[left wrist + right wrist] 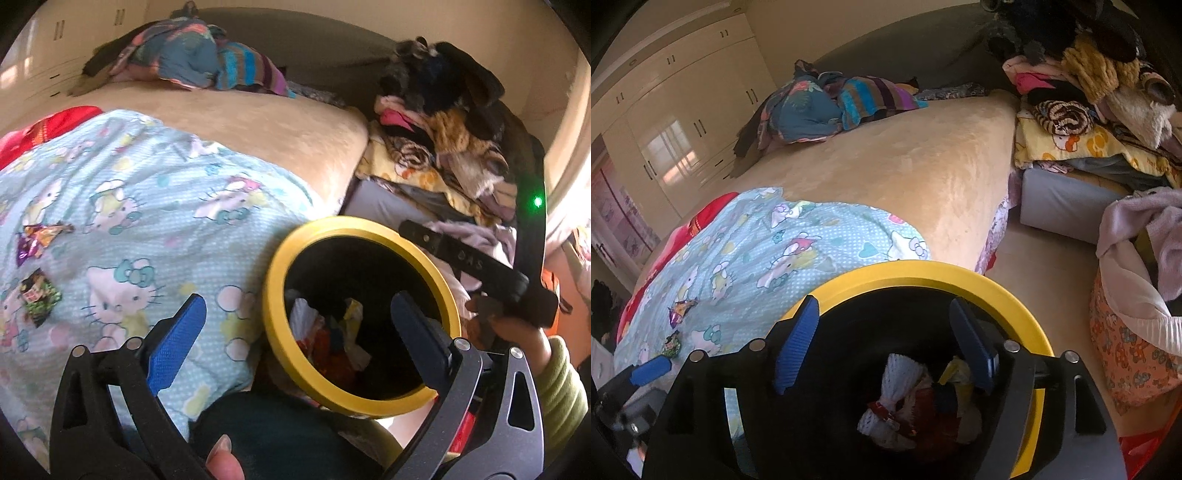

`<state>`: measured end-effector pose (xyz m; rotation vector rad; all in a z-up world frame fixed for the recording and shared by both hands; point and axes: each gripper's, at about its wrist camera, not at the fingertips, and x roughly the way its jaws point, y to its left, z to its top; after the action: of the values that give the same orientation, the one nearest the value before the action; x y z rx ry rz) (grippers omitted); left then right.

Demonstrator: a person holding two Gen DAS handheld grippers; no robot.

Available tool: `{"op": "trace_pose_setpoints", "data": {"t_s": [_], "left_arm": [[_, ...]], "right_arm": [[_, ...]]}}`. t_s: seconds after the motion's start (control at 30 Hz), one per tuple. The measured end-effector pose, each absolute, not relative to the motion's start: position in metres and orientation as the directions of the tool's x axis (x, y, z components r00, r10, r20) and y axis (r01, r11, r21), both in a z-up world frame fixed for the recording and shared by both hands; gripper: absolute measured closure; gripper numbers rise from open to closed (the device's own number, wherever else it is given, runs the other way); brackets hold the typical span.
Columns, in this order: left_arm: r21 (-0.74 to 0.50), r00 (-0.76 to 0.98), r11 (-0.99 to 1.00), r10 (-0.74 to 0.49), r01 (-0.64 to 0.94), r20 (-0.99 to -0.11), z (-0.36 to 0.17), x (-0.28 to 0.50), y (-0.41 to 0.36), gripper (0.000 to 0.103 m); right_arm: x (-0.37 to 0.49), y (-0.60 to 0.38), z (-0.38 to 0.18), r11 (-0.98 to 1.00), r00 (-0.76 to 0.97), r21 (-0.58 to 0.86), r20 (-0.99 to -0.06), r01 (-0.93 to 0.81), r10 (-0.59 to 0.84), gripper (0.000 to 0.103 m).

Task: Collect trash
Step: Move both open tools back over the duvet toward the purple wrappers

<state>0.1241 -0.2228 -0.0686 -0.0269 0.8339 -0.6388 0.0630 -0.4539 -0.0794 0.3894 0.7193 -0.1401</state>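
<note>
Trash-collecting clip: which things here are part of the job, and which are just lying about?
Job:
- bin with yellow rim, trash inside
- purple-orange wrapper on the blanket
- green wrapper on the blanket
- left tool, right tool, both open

Lying about:
- Hello Kitty blanket
- clothes pile
- striped clothes
- laundry basket

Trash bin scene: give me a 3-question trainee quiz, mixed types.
1. True or false: the trash bin with the yellow rim already holds trash.
2. How many wrappers lie on the Hello Kitty blanket? A) none B) two C) five
3. Fill in: the right hand-held gripper hangs over the ____, empty.

Key: 1 true. 2 B: the purple-orange wrapper and the green wrapper. 3 bin.
</note>
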Motion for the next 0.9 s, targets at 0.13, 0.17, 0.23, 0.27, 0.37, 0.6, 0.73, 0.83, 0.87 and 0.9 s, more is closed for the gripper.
{"op": "trace_pose_setpoints", "data": {"t_s": [0.13, 0.17, 0.23, 0.27, 0.37, 0.6, 0.73, 0.83, 0.87, 0.9], "left_arm": [[-0.270, 0.525, 0.830, -0.527, 0.488, -0.668, -0.063, 0.126, -0.211, 0.011], [-0.271, 0.533, 0.834, -0.523, 0.481, -0.665, -0.061, 0.127, -0.208, 0.011], [-0.271, 0.559, 0.846, -0.512, 0.459, -0.652, -0.056, 0.128, -0.199, 0.011], [-0.271, 0.570, 0.851, -0.507, 0.450, -0.646, -0.055, 0.129, -0.196, 0.011], [-0.289, 0.603, 0.861, -0.501, 0.418, -0.621, -0.048, 0.133, -0.180, 0.011], [-0.330, 0.652, 0.881, -0.474, 0.340, -0.592, -0.033, 0.141, -0.144, 0.011], [-0.339, 0.683, 0.893, -0.447, 0.298, -0.577, -0.024, 0.144, -0.121, 0.011], [-0.338, 0.708, 0.903, -0.421, 0.265, -0.567, -0.018, 0.146, -0.104, 0.011], [-0.339, 0.715, 0.906, -0.411, 0.253, -0.565, -0.017, 0.147, -0.098, 0.011], [-0.341, 0.719, 0.908, -0.405, 0.243, -0.565, -0.016, 0.148, -0.093, 0.011]], "right_arm": [[0.066, -0.442, -0.076, 0.927, 0.751, 0.296, -0.659, 0.229, 0.024, 0.031], [0.067, -0.438, -0.075, 0.930, 0.753, 0.294, -0.658, 0.220, 0.029, 0.031], [0.068, -0.432, -0.074, 0.934, 0.755, 0.292, -0.655, 0.206, 0.039, 0.030], [0.068, -0.427, -0.073, 0.936, 0.756, 0.291, -0.653, 0.196, 0.044, 0.030], [0.070, -0.416, -0.071, 0.942, 0.761, 0.291, -0.646, 0.170, 0.062, 0.030], [0.073, -0.390, -0.058, 0.951, 0.778, 0.291, -0.620, 0.104, 0.105, 0.027], [0.075, -0.376, -0.050, 0.951, 0.784, 0.302, -0.606, 0.067, 0.137, 0.026], [0.077, -0.364, -0.045, 0.957, 0.785, 0.287, -0.601, 0.038, 0.149, 0.026], [0.078, -0.359, -0.044, 0.959, 0.784, 0.283, -0.601, 0.027, 0.155, 0.026], [0.079, -0.356, -0.043, 0.959, 0.783, 0.281, -0.600, 0.019, 0.160, 0.026]]}}
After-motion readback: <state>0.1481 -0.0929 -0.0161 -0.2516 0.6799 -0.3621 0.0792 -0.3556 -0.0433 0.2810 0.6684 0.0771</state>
